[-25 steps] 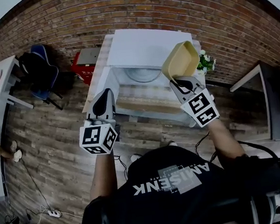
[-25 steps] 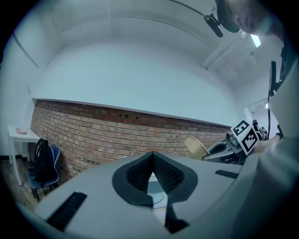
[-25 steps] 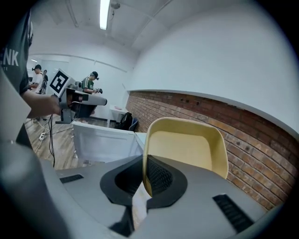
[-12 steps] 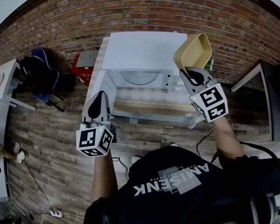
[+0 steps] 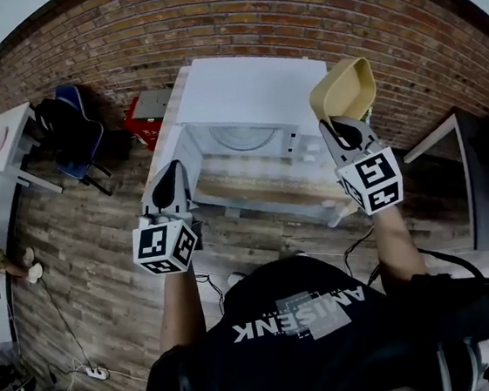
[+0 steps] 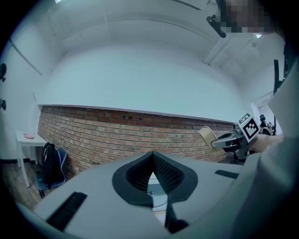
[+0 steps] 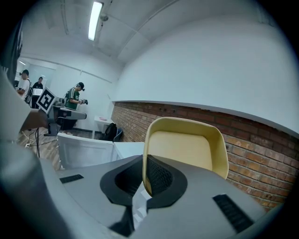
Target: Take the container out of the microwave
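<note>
The white microwave (image 5: 254, 88) stands on a wooden table (image 5: 261, 190) with its door (image 5: 163, 147) swung open to the left; its cavity (image 5: 242, 138) shows only the glass turntable. My right gripper (image 5: 336, 127) is shut on the rim of a yellow container (image 5: 343, 90), held tilted in the air off the microwave's right front corner. In the right gripper view the container (image 7: 184, 144) stands on edge, its rim pinched in the jaws. My left gripper (image 5: 174, 167) hovers by the open door, shut and empty, its pads (image 6: 161, 173) meeting at the tip.
A blue chair with a dark backpack (image 5: 74, 122), a red box (image 5: 141, 114) and a small white side table (image 5: 3, 139) stand left of the microwave. A grey table (image 5: 453, 177) is at the right. Cables and a power strip (image 5: 93, 371) lie on the floor. People (image 7: 74, 98) stand far off.
My right gripper has carried the yellow container up and to the right, from in front of the cavity to beside the microwave's right corner. The left gripper has barely moved.
</note>
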Tool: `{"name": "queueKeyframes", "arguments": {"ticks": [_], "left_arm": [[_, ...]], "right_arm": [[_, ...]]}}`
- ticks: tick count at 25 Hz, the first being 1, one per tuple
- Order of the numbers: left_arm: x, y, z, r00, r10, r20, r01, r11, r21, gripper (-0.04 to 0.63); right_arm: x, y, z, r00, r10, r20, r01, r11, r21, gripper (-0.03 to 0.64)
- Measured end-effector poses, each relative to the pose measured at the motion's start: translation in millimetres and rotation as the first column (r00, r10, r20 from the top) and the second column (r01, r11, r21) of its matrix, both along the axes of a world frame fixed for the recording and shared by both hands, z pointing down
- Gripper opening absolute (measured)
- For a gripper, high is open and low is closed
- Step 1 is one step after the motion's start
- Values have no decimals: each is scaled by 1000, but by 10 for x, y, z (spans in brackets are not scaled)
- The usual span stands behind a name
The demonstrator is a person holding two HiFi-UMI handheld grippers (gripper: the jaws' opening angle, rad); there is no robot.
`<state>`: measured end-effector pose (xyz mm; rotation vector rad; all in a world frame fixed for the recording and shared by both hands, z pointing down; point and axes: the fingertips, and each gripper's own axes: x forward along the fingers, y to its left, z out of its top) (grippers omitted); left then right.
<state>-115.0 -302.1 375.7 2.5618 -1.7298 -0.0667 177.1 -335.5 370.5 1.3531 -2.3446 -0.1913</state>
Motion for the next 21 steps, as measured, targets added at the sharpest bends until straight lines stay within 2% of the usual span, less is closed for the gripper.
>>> {"name": "queueKeyframes", "arguments": {"ticks": [6, 11, 21], "left_arm": [[-20, 12, -29, 1000, -5, -10, 5, 1000, 11, 8], [-7, 18, -13, 1000, 7, 22, -7, 1000, 15, 8], [-12, -14, -26, 1000, 21, 12, -21, 1000, 15, 8]], "right_arm": [[-16, 17, -10, 1000, -7, -5, 7, 1000, 9, 44], [-8, 6, -17, 1000, -2, -13, 3, 1000, 14, 43], [-12, -6, -14, 1000, 7, -14, -7, 1000, 15, 44]]}}
